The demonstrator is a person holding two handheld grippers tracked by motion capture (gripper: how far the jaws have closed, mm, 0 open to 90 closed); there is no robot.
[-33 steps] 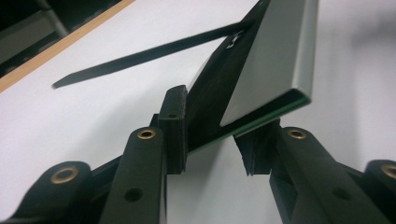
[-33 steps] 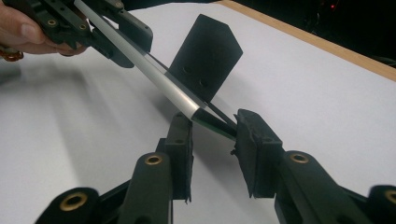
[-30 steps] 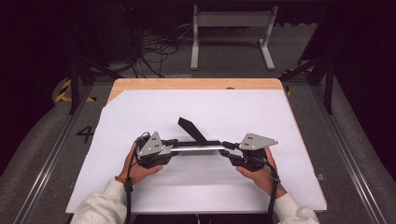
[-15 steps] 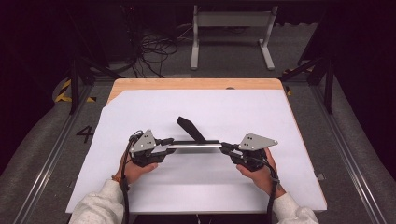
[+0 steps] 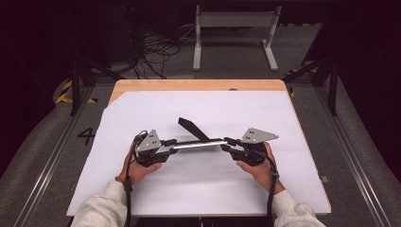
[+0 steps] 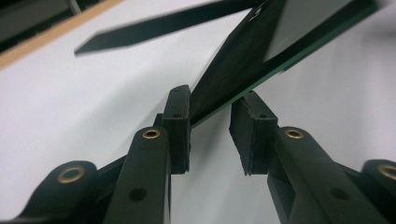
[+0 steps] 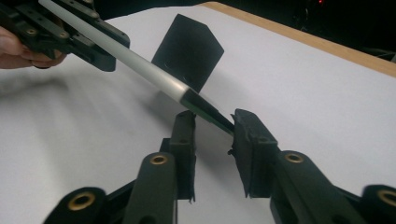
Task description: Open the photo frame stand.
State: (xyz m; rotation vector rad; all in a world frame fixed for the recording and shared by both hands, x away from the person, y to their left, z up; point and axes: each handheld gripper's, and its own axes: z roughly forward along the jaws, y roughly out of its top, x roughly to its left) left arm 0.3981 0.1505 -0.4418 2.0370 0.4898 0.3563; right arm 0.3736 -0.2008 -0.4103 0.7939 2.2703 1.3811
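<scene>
Both grippers are holding a thin board (image 5: 198,144) at mid-frame: left gripper (image 5: 163,144) and right gripper (image 5: 230,144) each clamping one end. The left jaws have just been closing and the right reopening, with the board between them. The black flap (image 5: 193,128) is sticking up behind it, so the work looks midway.

In the left gripper view, the dark strip (image 6: 233,79) between the tongs runs off the frame toward 1 o'clock, its far end blurred. In the high view, both sleeves (image 5: 101,210) are cut at 6 o'clock, and whether either pair of tongs presses the strip cannot be told.
</scene>
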